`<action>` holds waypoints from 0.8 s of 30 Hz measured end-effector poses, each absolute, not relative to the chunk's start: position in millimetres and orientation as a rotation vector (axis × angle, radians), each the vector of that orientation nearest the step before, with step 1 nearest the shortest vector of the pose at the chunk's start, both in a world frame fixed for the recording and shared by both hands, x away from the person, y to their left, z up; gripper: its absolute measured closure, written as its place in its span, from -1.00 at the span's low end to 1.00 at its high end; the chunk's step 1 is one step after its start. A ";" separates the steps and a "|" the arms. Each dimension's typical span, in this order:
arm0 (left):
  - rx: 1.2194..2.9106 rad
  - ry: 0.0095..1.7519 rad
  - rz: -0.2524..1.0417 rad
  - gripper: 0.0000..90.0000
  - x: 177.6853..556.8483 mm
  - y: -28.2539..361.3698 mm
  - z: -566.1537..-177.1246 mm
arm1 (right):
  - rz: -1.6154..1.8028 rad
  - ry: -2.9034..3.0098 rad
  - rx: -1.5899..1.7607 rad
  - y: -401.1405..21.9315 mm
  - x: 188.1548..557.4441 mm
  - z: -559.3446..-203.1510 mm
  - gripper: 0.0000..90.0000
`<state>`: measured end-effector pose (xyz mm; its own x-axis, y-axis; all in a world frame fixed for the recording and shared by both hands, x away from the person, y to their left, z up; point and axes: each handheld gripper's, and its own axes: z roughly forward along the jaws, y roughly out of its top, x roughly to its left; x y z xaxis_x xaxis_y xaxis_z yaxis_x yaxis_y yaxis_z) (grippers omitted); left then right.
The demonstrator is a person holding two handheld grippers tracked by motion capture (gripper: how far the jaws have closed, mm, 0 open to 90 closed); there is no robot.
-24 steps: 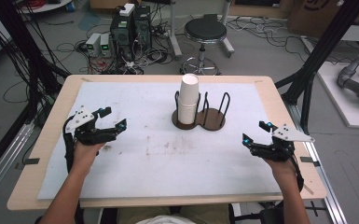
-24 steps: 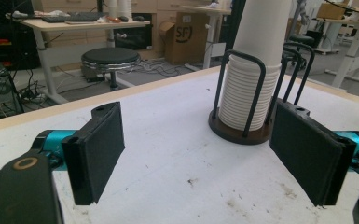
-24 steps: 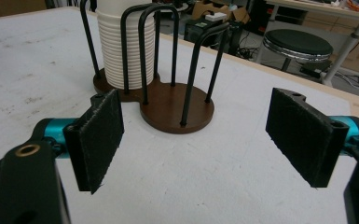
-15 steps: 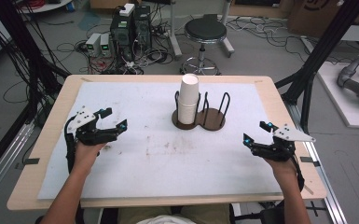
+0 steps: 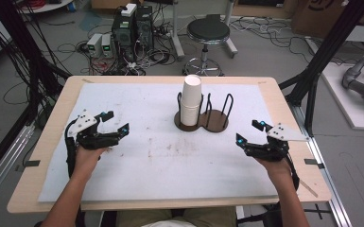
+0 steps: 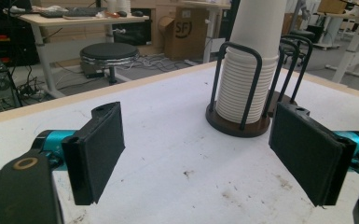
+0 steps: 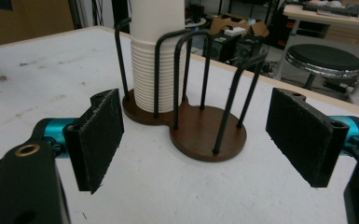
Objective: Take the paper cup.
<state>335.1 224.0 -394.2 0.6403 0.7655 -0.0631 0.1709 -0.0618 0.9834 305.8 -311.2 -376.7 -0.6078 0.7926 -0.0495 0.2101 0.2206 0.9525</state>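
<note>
Cups [image 5: 191, 101] stand stacked in one ring of the wire holder [image 5: 216, 118] toward the worktop's [image 5: 137, 175] far edge, within reach of the left hand-held gripper [image 5: 115, 123] and right hand-held gripper [image 5: 248, 132], both with jaws apart and empty.

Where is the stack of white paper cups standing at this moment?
In the high view, the stack of white paper cups stands in the left ring of the brown wooden two-ring holder, at the table's far middle.

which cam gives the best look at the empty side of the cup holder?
Right gripper view: the empty ring of the cup holder sits near and unblocked, its bare wooden base and black wire loops plain. The left gripper view has it mostly hidden behind the cup stack. The high view shows it small, beside the stack.
</note>
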 end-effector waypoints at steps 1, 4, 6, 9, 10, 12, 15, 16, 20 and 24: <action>1.591 0.792 0.584 -0.60 334.8 223.9 -394.2 | 1.421 1.958 0.915 -307.0 306.9 -375.2 -0.57; 1.592 0.794 0.581 -0.60 334.4 223.6 -394.7 | 1.433 1.956 0.897 -303.0 309.1 -373.0 -0.57; 1.595 0.796 0.578 -0.60 334.8 224.0 -395.6 | 1.453 1.949 0.882 -296.8 315.5 -369.6 -0.52; 1.595 0.798 0.576 -0.60 335.2 224.5 -396.4 | 1.476 1.951 0.864 -289.8 320.4 -367.0 -0.43; 1.593 0.799 0.575 -0.60 335.3 225.0 -396.4 | 1.476 1.951 0.864 -289.8 320.4 -367.0 -0.43; 1.592 0.803 0.575 -0.60 335.7 225.7 -396.6 | 1.486 1.972 0.845 -281.6 327.3 -363.4 -0.25; 1.594 0.806 0.573 -0.60 336.4 226.4 -397.0 | 1.492 1.975 0.849 -275.3 333.4 -360.6 -0.21; 1.593 0.804 0.572 -0.60 336.8 226.4 -397.1 | 1.499 1.978 0.840 -269.1 339.6 -357.7 -0.09; 1.600 0.804 0.567 -0.60 337.7 225.7 -397.9 | 1.504 1.986 0.814 -254.8 350.1 -355.1 0.04; 1.599 0.805 0.563 -0.60 338.4 225.8 -398.7 | 1.501 2.001 0.799 -244.1 357.2 -355.3 0.04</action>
<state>338.4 225.8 -398.7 0.6435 0.7616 -0.0762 0.1894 -0.0620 0.9799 357.2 -244.1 -355.3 -0.6969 0.7154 -0.0506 0.1516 0.2159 0.9646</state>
